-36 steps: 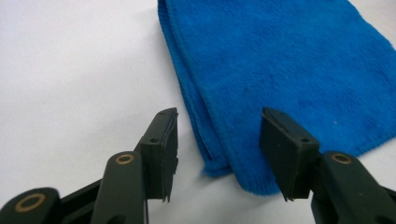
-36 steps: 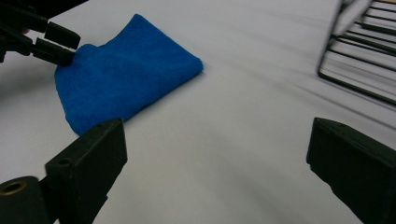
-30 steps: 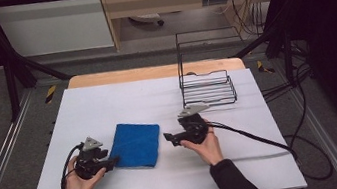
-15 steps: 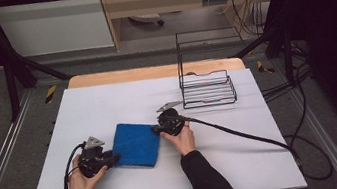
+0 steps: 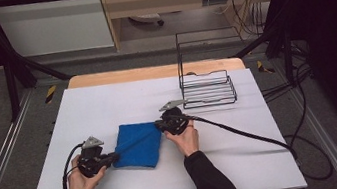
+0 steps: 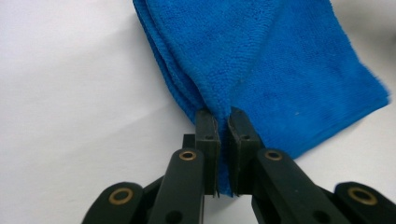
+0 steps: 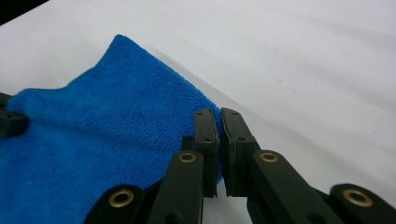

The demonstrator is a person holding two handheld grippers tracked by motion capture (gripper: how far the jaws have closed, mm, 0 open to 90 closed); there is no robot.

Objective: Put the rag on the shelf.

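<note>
A folded blue cloth (image 5: 137,144) lies on the white table (image 5: 122,101) near its front middle. My left gripper (image 5: 113,158) is shut on the cloth's near left corner; in the left gripper view the cloth (image 6: 280,70) runs up between the closed jaws of the left gripper (image 6: 223,122). My right gripper (image 5: 159,124) is shut on the cloth's far right corner; in the right gripper view that corner of the cloth (image 7: 107,135) is pinched by the right gripper (image 7: 219,122). The cloth is pulled taut along a ridge between the two grippers.
A black wire basket (image 5: 206,81) stands at the table's back right, just behind the right hand. A black cable (image 5: 243,134) trails from the right gripper across the table to the right edge. A wooden strip (image 5: 153,71) runs along the table's far edge.
The right gripper moved left from beside the basket to the cloth's far right corner and shut on it. The left gripper stayed on the near left corner.
</note>
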